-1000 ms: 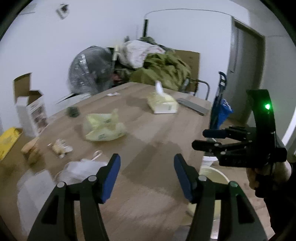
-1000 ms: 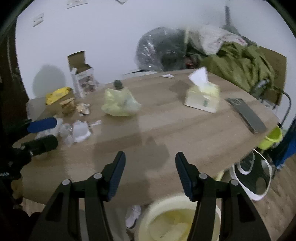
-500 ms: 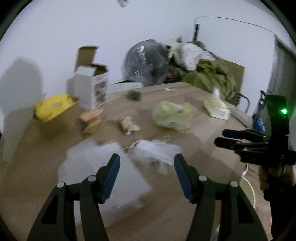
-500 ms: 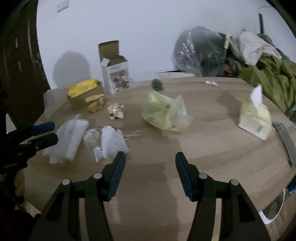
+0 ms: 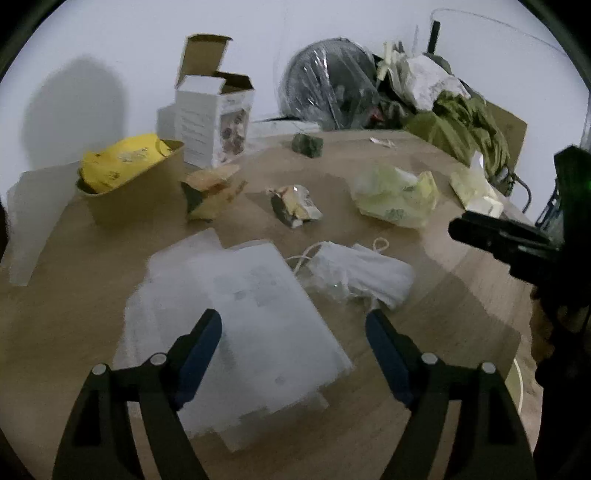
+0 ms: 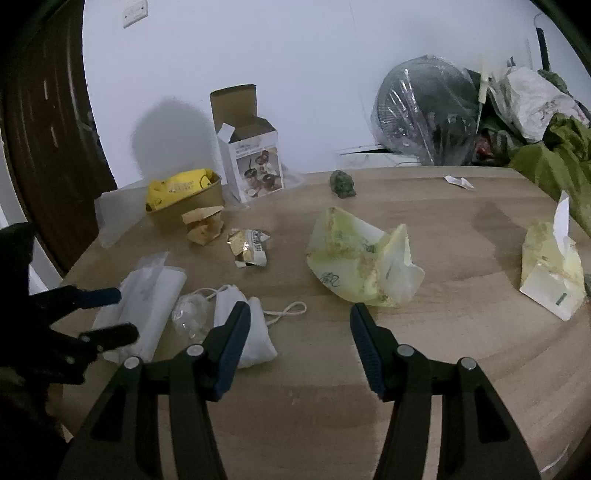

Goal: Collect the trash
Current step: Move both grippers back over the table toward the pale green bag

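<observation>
Wood-grain table, matte, rounded edge. Trash is scattered over its left half.

Left gripper: jaws opening, nothing between the pads, hanging over a flat frosted plastic sleeve that lies limp on the wood. Right gripper: jaws apart, empty, above bare table just in front of a crumpled white mask with cord loops. A wad of clear film touches the mask's left side.

Other trash:
- yellow-green bag, thin plastic, creased, mid-table
- foil wrapper, crushed, shiny
- tan crumpled paper just beside a brown paper bowl that holds a yellow packet
- small dark green lump near the far edge
- white scrap further right

An open white carton stands upright behind the bowl. Tissue pack sits at the right, one sheet up. Plastic-wrapped fan and green cloth are behind the table.

Only the right view shows the dark door and wall switch. Only the left view shows the sleeve's full flat outline; in the right view it reads as a narrow fold.
</observation>
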Motion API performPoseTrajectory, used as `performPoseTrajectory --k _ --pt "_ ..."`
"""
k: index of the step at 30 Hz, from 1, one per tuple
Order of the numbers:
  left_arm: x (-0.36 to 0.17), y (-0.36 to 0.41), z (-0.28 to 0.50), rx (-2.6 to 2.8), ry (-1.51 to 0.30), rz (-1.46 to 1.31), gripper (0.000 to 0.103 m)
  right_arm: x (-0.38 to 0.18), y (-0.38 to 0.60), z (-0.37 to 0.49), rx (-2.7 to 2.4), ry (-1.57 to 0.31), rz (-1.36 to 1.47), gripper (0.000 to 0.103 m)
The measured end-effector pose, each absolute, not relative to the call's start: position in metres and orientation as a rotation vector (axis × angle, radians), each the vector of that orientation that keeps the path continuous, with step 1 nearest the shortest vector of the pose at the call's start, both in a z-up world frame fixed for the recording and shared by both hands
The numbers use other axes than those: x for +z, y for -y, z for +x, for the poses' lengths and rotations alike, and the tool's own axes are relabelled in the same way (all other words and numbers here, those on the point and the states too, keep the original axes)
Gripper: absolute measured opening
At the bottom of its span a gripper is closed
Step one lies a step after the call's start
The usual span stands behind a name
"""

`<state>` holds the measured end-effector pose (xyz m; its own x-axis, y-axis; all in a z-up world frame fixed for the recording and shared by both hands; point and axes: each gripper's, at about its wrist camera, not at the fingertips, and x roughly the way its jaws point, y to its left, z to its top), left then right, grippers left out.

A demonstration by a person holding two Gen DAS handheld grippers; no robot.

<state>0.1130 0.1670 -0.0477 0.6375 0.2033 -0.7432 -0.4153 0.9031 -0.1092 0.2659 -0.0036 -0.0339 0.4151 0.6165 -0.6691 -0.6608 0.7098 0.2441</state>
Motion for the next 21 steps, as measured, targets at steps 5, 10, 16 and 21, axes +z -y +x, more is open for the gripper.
performPoseTrajectory --k 5,10,16,21 --pt "-0.059 -0.178 0.126 0.383 -0.852 -0.292 0.081 -0.033 0.003 0.277 0.805 -0.817 -0.073 0.054" --pt "-0.068 -0.178 0.134 0.368 -0.885 -0.286 0.081 -0.040 0.006 0.296 0.787 -0.823 -0.043 0.054" --pt "-0.075 -0.175 0.138 0.386 -0.920 -0.251 0.081 -0.058 0.016 0.331 0.740 -0.899 0.046 0.054" --pt "-0.077 -0.171 0.139 0.393 -0.931 -0.219 0.081 -0.065 0.018 0.348 0.698 -0.919 0.077 0.054"
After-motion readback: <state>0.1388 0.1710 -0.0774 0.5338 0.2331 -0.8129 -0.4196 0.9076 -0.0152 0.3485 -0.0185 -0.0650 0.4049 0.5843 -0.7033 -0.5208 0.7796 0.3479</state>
